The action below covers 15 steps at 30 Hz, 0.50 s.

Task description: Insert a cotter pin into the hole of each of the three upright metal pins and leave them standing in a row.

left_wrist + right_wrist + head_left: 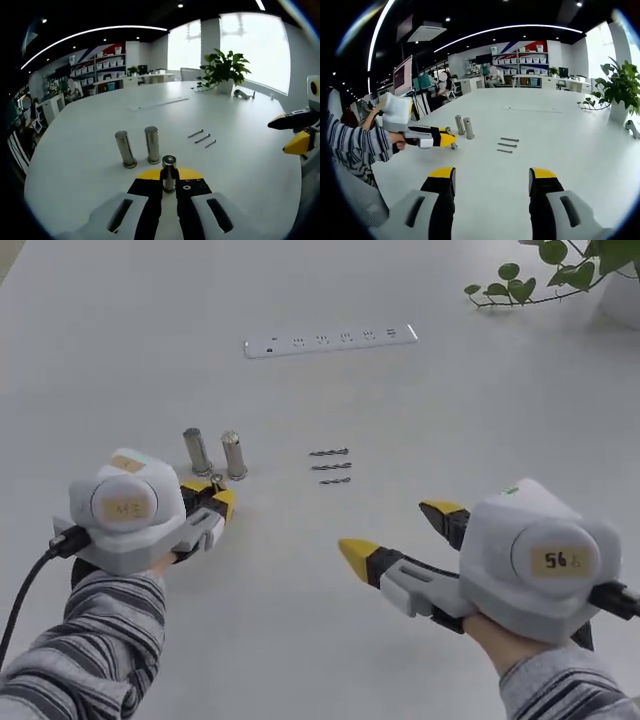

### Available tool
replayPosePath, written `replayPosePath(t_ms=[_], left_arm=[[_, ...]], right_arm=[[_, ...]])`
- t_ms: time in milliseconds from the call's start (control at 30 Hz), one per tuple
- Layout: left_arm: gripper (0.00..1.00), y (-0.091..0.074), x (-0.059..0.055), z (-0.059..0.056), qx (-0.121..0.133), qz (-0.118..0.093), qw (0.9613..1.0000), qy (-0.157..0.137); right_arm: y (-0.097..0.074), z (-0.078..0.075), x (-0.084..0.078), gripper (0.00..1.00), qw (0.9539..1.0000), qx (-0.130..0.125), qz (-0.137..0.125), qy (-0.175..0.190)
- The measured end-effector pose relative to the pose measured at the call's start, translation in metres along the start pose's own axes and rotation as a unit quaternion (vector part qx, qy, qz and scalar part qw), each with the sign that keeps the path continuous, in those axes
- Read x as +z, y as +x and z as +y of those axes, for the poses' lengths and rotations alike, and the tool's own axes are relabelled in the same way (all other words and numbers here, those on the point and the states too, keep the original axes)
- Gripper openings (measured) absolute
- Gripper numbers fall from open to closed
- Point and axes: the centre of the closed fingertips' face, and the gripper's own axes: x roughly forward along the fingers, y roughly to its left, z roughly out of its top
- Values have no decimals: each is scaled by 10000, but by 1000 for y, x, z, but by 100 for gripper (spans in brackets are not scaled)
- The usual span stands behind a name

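My left gripper (pixel 169 186) is clamped on one upright metal pin (pixel 169 170). Two more pins (pixel 125 149) stand just beyond its tips, with three cotter pins (pixel 202 138) ahead to its right. My right gripper (pixel 492 176) gapes wide; its label (pixel 556 560) reads "56" plus a character I can't make out. White table (pixel 300 290), power strip (pixel 330 340), plant (pixel 222 67), shelves (pixel 100 67).

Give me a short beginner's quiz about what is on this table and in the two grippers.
1. True or false: the right gripper is open and empty.
2. How many cotter pins lie on the table?
3. What does the left gripper hold? A) a metal pin B) a cotter pin C) nothing
Key: 1 true; 2 three; 3 A.
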Motion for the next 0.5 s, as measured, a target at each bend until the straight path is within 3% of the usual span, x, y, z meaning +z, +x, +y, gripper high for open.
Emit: replayPosePath(t_ms=[233,500], left_arm=[[5,-7,-5,-28,-210,15,9998,5],[5,-11,-12,-45,-332,44,9994,-73]], right_arm=[[-4,4,-3,54,10000,-3,44,37],[-9,4,-8,54,9999,-56,90,56]])
